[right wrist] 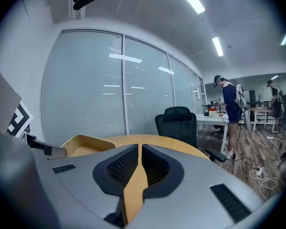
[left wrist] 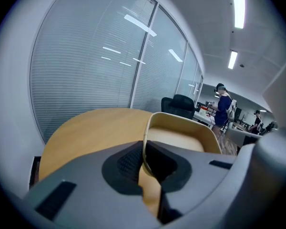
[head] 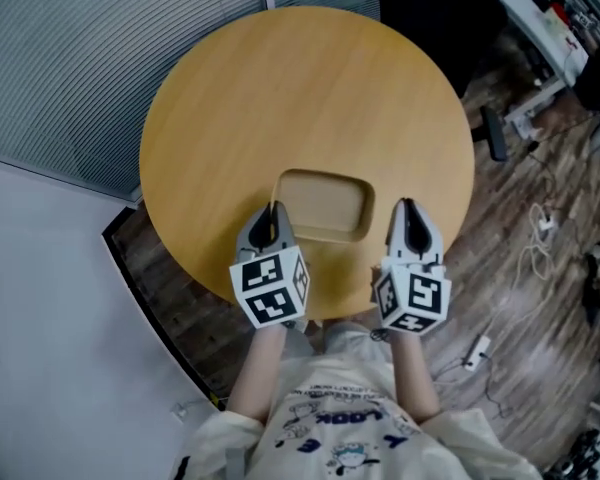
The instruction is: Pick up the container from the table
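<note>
A shallow tan container [head: 325,205] with rounded corners is over the near half of the round wooden table [head: 280,78]. My left gripper [head: 273,213] is shut on its left rim; in the left gripper view the thin rim [left wrist: 145,142] runs between the dark pads and the container [left wrist: 181,132] stretches away ahead. The container looks raised off the table top. My right gripper [head: 408,210] sits just beside the container's right edge, apart from it. Its jaws [right wrist: 139,151] are shut with nothing between them, and the container [right wrist: 86,143] shows to its left.
A glass wall with blinds [left wrist: 95,61] stands behind the table. A black office chair [right wrist: 176,120] is at the table's far side, with a person [right wrist: 227,109] standing by desks beyond it. Cables [head: 540,238] lie on the wooden floor at the right.
</note>
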A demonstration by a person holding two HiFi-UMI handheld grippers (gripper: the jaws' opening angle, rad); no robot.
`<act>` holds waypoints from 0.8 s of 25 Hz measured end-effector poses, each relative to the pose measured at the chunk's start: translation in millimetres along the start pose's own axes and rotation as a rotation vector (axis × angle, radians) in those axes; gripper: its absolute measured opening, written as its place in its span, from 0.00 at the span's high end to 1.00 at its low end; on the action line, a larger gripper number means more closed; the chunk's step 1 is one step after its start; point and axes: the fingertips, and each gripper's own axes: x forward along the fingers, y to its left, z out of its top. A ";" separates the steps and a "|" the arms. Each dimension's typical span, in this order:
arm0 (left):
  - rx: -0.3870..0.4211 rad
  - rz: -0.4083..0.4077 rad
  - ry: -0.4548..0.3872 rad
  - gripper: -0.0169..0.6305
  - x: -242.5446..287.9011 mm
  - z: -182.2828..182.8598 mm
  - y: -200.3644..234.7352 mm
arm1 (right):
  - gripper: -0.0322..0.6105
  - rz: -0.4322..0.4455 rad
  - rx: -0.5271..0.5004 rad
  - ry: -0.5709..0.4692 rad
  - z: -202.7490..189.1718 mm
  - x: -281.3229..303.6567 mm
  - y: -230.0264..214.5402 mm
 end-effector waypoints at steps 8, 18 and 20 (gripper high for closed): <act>0.027 -0.017 -0.160 0.95 -40.6 58.0 -4.6 | 0.91 -0.006 -0.013 -0.104 48.2 -24.6 10.2; 0.069 -0.033 -0.322 0.95 -84.9 106.2 -8.7 | 0.91 -0.002 -0.024 -0.198 84.1 -47.4 24.6; 0.075 -0.032 -0.341 0.95 -93.0 110.3 -8.8 | 0.91 0.002 -0.024 -0.208 87.5 -52.2 26.9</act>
